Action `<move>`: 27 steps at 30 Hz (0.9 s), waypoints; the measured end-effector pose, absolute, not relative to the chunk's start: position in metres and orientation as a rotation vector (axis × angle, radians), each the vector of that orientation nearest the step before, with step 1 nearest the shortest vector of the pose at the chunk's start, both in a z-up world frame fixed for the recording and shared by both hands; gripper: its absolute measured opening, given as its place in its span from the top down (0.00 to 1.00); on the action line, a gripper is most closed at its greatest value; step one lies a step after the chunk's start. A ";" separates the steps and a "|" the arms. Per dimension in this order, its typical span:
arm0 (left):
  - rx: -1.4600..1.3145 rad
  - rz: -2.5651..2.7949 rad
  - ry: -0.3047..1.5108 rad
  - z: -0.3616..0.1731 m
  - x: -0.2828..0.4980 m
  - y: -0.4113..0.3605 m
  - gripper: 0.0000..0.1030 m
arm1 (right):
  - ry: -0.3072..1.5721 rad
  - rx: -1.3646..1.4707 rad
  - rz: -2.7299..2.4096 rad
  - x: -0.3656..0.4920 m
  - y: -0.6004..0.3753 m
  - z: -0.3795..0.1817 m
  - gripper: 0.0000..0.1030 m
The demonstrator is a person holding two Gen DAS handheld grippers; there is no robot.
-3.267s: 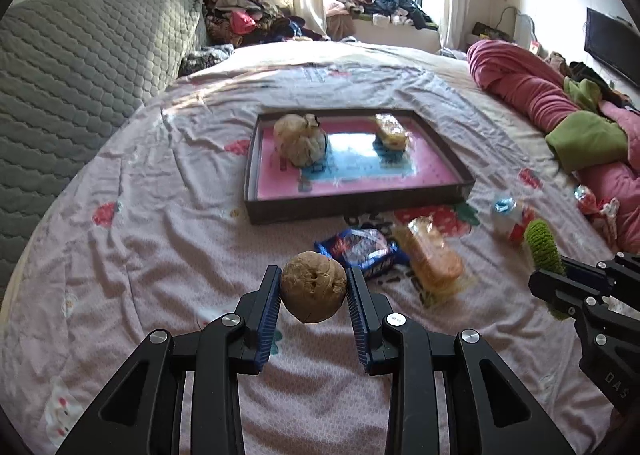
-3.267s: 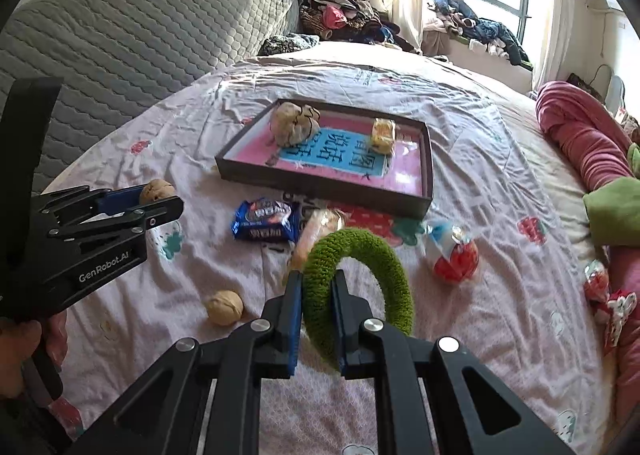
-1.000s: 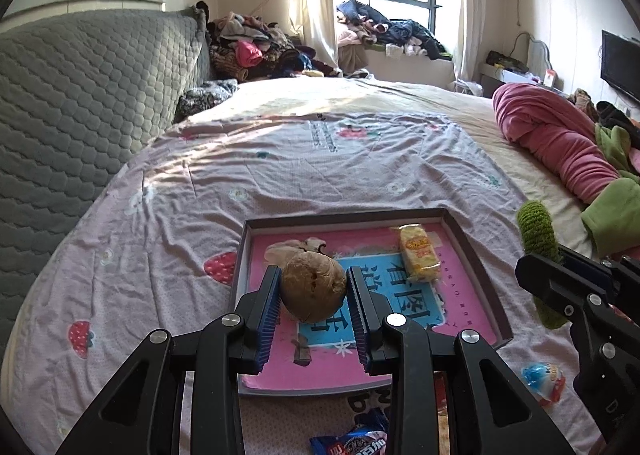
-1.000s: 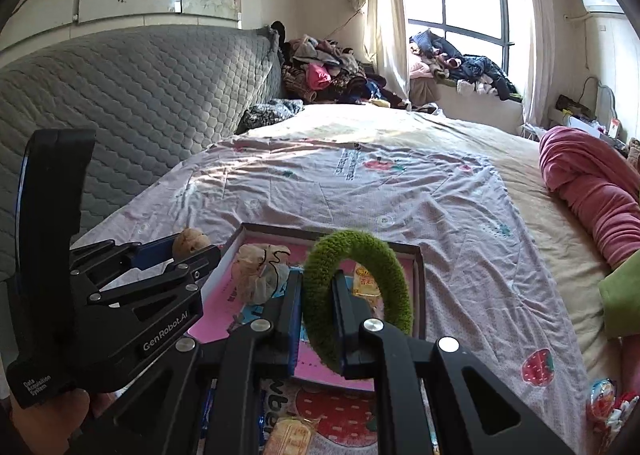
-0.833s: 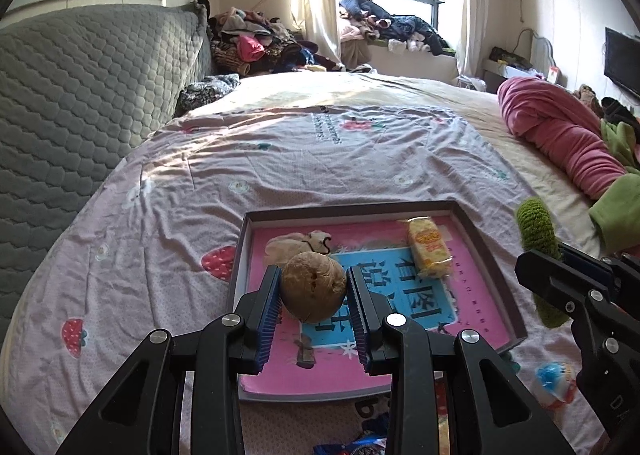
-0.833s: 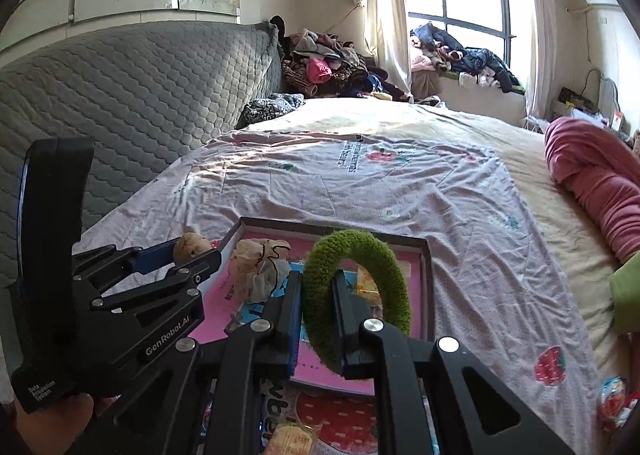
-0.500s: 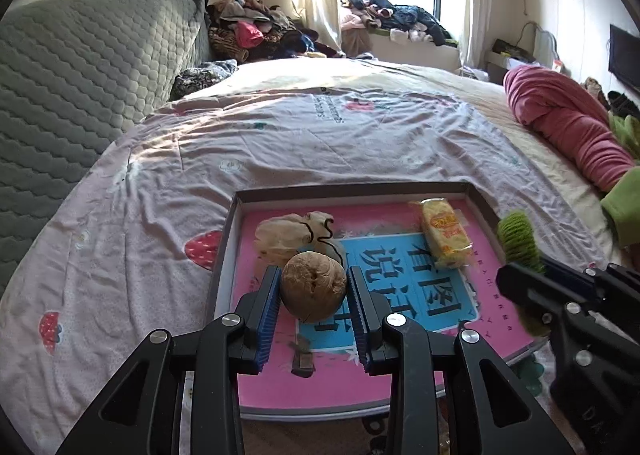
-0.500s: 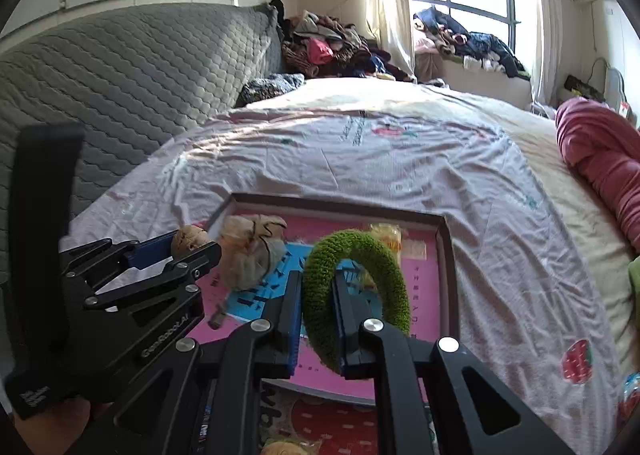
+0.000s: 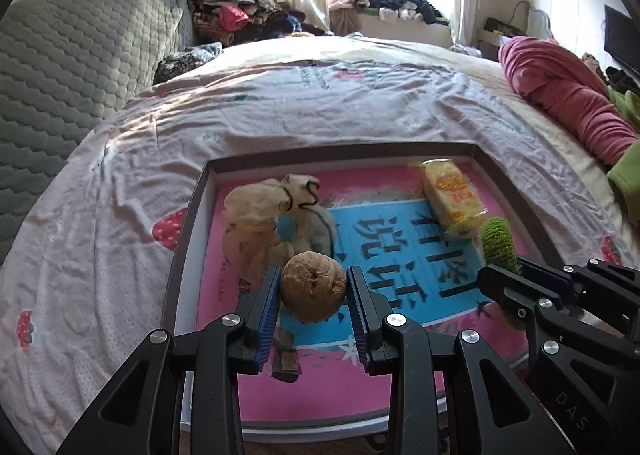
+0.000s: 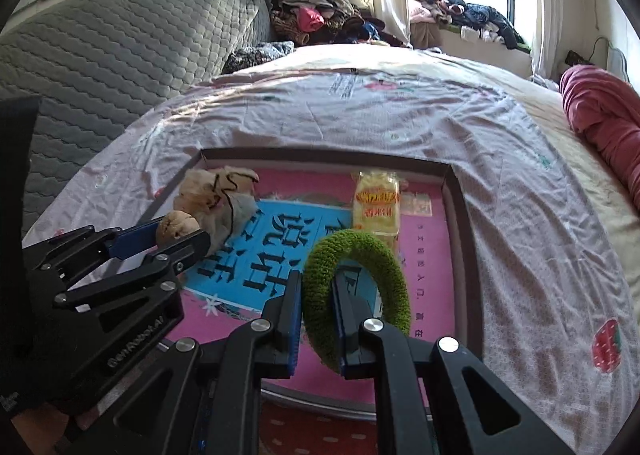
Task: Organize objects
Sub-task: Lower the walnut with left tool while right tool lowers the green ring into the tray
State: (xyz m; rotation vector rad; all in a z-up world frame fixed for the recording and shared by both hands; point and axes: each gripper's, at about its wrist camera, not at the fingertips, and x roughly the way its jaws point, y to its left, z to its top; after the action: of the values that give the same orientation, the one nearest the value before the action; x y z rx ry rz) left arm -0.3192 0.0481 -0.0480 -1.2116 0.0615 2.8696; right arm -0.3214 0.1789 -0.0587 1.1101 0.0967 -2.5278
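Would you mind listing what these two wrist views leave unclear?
- Left wrist view: a small dark object on the tray is half hidden behind the left gripper holding the walnut.
- Right wrist view: the tray's near edge is hidden behind the right gripper pinching the green knitted ring.

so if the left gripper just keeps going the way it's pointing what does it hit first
Most likely the cream cloth pouch in the tray: it lies just beyond the walnut that the left gripper holds. Depth is unclear, so the walnut might reach the tray's pink floor first.
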 end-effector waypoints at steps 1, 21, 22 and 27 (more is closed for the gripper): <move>-1.220 2.863 0.057 -0.051 -0.321 0.047 0.67 | 0.103 1.116 -2.527 -0.322 0.178 -0.061 0.86; -1.319 2.864 0.080 -0.079 -0.332 0.041 0.67 | 0.151 1.246 -2.496 -0.332 0.175 -0.089 0.86; -1.319 2.866 0.080 -0.079 -0.332 0.041 0.67 | 0.152 1.248 -2.498 -0.332 0.175 -0.090 0.86; -1.324 2.872 0.100 -0.079 -0.332 0.042 0.66 | 0.157 1.260 -2.499 -0.334 0.175 -0.091 0.85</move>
State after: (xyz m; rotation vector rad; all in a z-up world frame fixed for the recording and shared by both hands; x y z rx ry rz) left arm -0.3324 0.0425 -0.0794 -1.3241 0.0997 2.8722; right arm -0.3339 0.1751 -0.0910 1.2599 0.1566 -2.4990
